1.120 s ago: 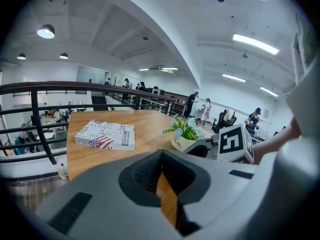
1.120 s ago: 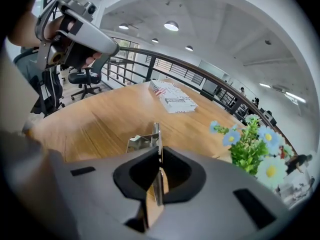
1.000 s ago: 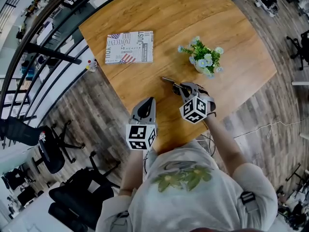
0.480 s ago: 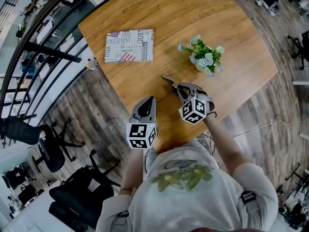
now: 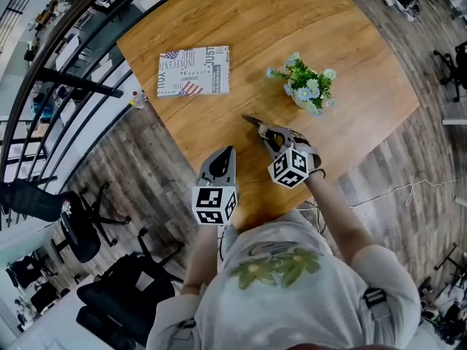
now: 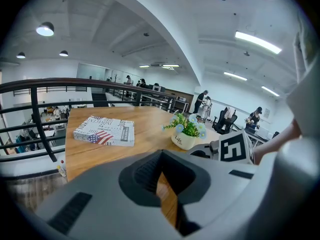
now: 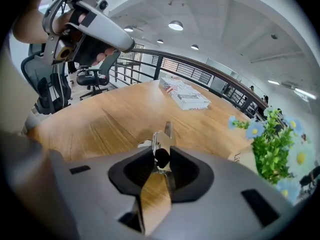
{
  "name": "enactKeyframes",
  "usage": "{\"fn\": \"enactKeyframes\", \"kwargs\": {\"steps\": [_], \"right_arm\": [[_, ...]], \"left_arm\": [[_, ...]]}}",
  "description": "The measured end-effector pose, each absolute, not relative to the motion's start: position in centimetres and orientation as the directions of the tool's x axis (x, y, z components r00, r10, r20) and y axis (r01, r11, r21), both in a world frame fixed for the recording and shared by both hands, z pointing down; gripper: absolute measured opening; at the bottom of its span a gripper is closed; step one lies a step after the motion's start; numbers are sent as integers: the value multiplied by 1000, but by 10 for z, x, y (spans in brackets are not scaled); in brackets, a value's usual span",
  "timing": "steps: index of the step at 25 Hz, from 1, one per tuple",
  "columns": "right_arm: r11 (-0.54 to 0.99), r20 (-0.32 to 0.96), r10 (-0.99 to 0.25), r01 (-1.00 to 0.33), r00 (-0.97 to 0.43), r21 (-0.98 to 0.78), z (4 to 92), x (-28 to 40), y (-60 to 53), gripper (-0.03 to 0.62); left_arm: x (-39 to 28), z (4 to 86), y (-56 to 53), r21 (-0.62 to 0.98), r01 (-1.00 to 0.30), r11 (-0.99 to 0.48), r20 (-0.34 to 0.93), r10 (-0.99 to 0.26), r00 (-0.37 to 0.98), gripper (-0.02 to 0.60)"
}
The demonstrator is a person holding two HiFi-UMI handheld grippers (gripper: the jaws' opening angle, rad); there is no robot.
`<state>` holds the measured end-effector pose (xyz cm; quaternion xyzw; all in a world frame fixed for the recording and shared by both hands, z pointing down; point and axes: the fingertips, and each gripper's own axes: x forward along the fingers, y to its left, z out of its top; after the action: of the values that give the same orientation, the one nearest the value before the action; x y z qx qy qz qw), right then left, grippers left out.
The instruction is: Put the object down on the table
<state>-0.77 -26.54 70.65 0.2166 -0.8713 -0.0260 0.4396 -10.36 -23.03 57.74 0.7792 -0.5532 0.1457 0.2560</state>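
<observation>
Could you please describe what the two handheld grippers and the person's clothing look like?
Both the left gripper and right gripper have grey moulded bodies with dark jaw recesses, and each carries a white cube printed with black square markers. The person wears a pale short-sleeved T-shirt with a green leaf print.

place: open-plan office | signs: swivel chairs (image 5: 73, 228), people (image 6: 203, 103) at desks, ceiling strip lights (image 6: 256, 42), balcony railing (image 6: 75, 82)
</observation>
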Motion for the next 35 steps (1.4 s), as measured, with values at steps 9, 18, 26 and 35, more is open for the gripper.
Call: {"fn": "enactKeyframes", "kwargs": {"steps": [9,18,26,35], "right_arm": [[919,770,-338,-367,-541,146,712,-13,-257,141],[897,764,-289,-441,-578,6,694,-15,-254,158],[866,662,-367,-500,-654,-13,636,-21,-256,144],[804,495,-517,-594,-698,2,557,-9,-250,56]], "left_arm": [[-106,577,-228,234,-939,-254,510,-790,341,14],[-102,562,-229,218,-937,-274,489,-800,348,14],[-99,541,-225,206,-933,-294,454,-816,357,14],[-93,504,-212,194,-928,-317,384,-846,369,14]]}}
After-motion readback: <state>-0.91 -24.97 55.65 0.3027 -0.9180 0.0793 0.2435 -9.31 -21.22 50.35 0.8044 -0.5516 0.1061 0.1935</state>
